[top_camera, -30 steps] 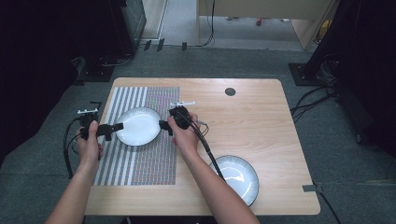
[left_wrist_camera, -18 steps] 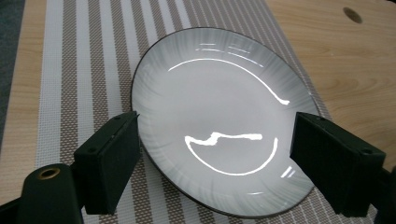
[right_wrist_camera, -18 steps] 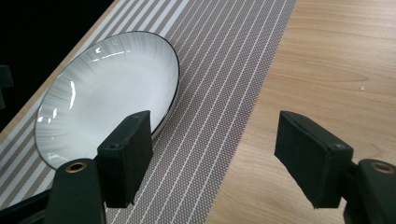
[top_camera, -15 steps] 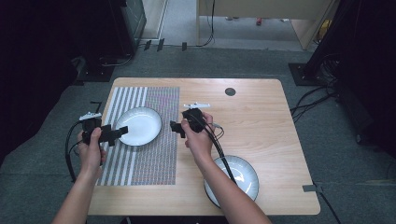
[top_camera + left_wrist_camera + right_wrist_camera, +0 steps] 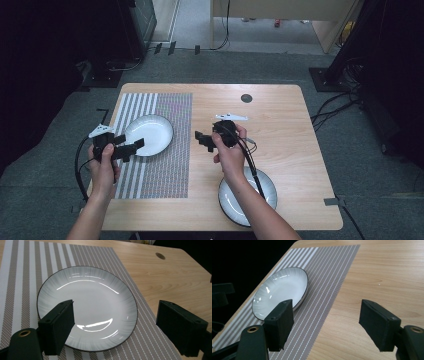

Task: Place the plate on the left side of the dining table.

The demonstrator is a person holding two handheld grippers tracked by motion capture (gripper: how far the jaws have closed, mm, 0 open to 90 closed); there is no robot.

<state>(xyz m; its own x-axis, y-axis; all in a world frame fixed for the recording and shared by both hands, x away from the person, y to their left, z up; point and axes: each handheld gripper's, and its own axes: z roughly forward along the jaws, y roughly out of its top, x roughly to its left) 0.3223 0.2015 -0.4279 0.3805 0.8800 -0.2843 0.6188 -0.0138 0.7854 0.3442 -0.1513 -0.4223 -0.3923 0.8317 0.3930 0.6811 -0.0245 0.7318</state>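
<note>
My left claw (image 5: 131,147) hangs wide and holds nothing beside the bare white plate (image 5: 148,134) on the striped mat (image 5: 165,165). My right claw (image 5: 204,141) gapes wide too, over the table (image 5: 280,125); a second plate (image 5: 265,192) sits near my right arm.

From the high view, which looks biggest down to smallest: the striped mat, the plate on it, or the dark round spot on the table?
1. Striped mat
2. Plate
3. Dark round spot

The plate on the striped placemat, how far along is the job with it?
Done: the plate lies flat on the striped placemat. In hand: nothing; the left hand-held gripper and right hand-held gripper are open and off it. Possibly left: the second plate sits on bare table near the front edge.
</note>
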